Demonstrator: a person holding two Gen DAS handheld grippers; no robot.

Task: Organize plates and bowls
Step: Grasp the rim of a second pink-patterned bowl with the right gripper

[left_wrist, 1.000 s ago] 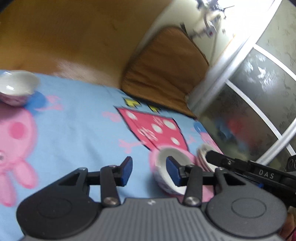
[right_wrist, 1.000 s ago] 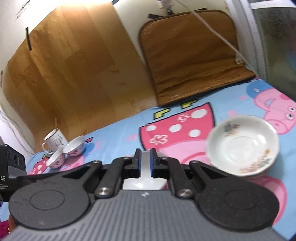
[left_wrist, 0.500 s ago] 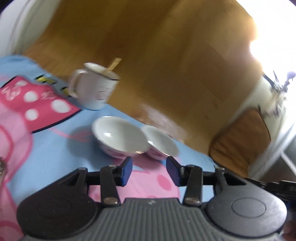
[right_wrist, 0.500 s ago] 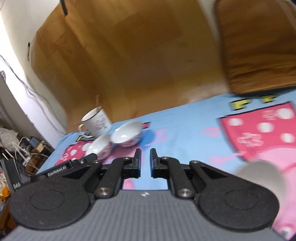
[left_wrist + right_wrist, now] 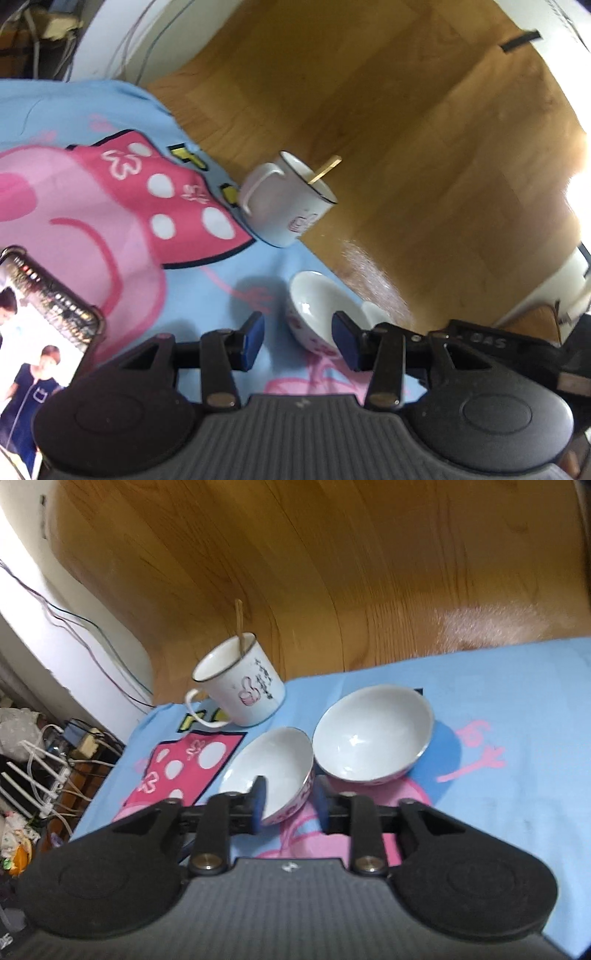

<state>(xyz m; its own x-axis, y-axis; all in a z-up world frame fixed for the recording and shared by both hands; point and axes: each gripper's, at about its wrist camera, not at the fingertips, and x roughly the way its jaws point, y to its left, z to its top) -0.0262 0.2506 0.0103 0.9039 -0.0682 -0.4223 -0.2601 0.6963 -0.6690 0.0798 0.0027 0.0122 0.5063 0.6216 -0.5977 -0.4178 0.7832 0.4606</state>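
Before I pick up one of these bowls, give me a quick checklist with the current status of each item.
1. Right tongs open, just opened: ok.
2. Nearer bowl rim sits between the right tongs' pads: ok.
3. Pads pressing on that rim: not ok, gap visible.
4. Farther bowl clear of the nearer bowl: cannot tell, rims look very close.
5. Mug with a stick in it stands apart from both bowls: ok.
6. Left tongs open, holding nothing: ok.

A white mug (image 5: 242, 686) holding a wooden stick (image 5: 239, 626) stands near a lit phone (image 5: 40, 354) on cartoon-print blue cloth (image 5: 207, 291).
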